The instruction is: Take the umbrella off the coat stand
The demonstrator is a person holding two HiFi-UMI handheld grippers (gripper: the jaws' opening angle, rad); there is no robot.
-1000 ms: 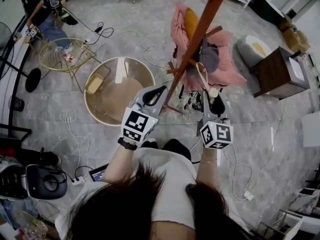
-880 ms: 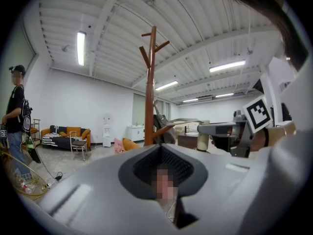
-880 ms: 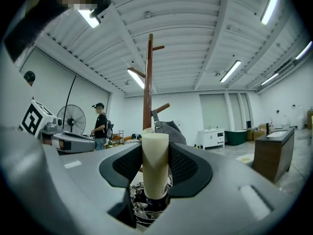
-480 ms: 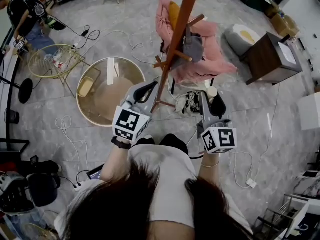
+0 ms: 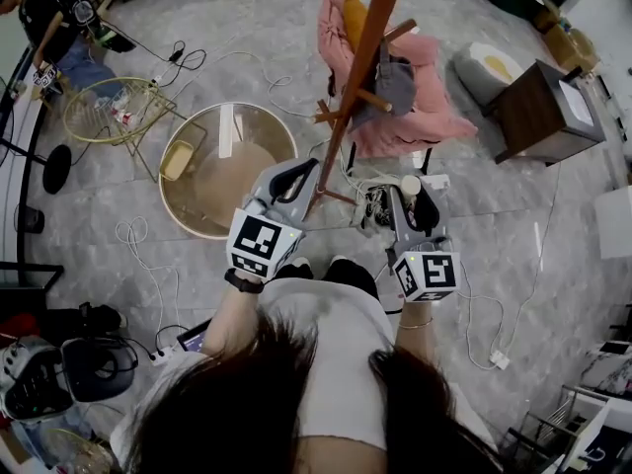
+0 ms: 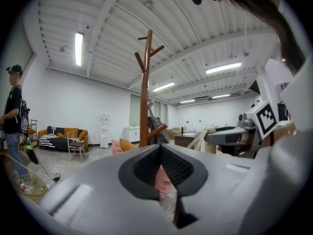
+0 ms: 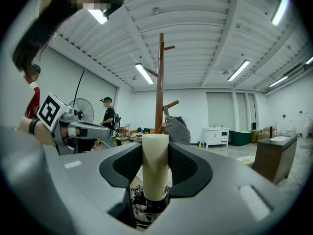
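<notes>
A: Starting at the far left of the head view?

B: Up in the corner, a person [image 5: 44, 13] in dark clothes; below and right of that, a yellow wire table [image 5: 89, 102] with small things on it. Next along, a round table [image 5: 252, 181] with a pale top.

A: And the left gripper [image 5: 301, 171]?

B: Held level, lying across the round table's right rim as seen from above, just left of the foot of the coat stand [image 5: 360, 67]. From its own view: pads pressed together at the tips, nothing gripped, only a sliver of pink cloth showing through below.

A: Then the middle?

B: That brown stand, slanting up through the frame, a grey bag [image 5: 395, 82] hung on one peg. Behind it, a pink armchair [image 5: 425, 121] with a yellow cushion [image 5: 353, 18].

A: Where to look for the umbrella [image 7: 155, 165]?

B: In the right gripper [image 5: 415, 200], just right of the stand's foot. Clamped by the cream handle, upright between the pads, with a black collar and patterned canopy below the jaws.

A: Off the stand, then?

B: Looks so: free of every peg in the head view, pole standing well behind the handle in the right gripper view.

A: Further right?

B: A dark wooden cabinet [image 5: 538, 117], well apart from both grippers.
</notes>
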